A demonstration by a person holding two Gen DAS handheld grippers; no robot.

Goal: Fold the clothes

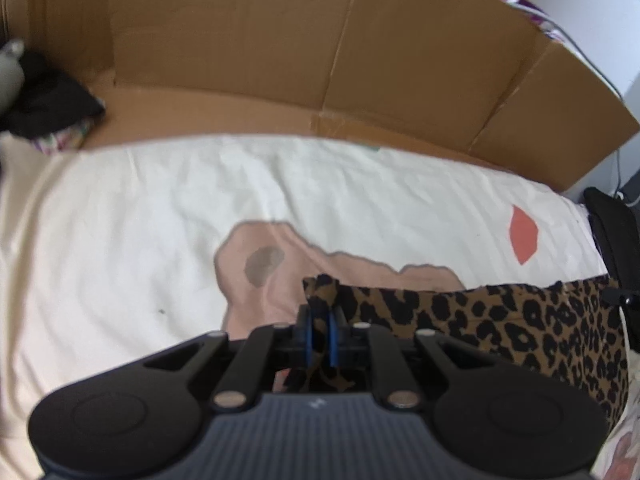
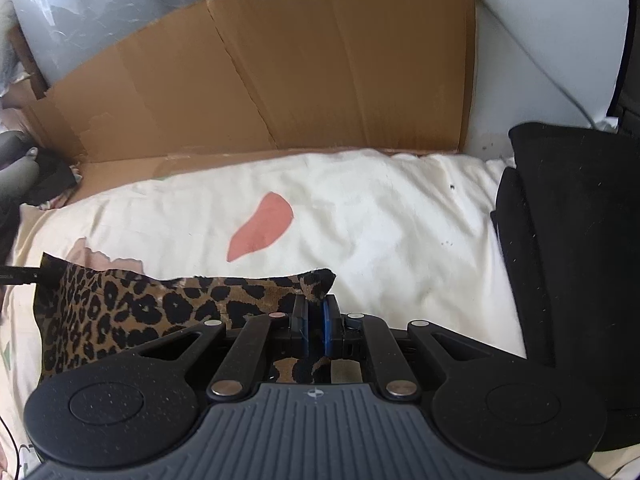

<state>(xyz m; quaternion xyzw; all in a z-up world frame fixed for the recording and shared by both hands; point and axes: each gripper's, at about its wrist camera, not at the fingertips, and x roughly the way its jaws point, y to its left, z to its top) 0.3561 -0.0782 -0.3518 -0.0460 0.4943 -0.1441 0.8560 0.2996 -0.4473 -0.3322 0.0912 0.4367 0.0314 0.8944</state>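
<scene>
Both tools, left point(image 1: 320, 316) and right point(image 2: 316, 314), pinch leopard-print garment point(image 1: 520, 320) corners.

A bedroom at home: a bed point(image 2: 400, 216) under a cream printed sheet (pink and coral shapes), flattened cardboard point(image 2: 280, 60) propped against the white wall point(image 2: 540, 20), dark clothes point(image 2: 568, 240) piled alongside.

The garment point(image 1: 520, 320) lies on the sheet point(image 1: 120, 220) (cardboard point(image 1: 280, 40) stands behind it).
</scene>
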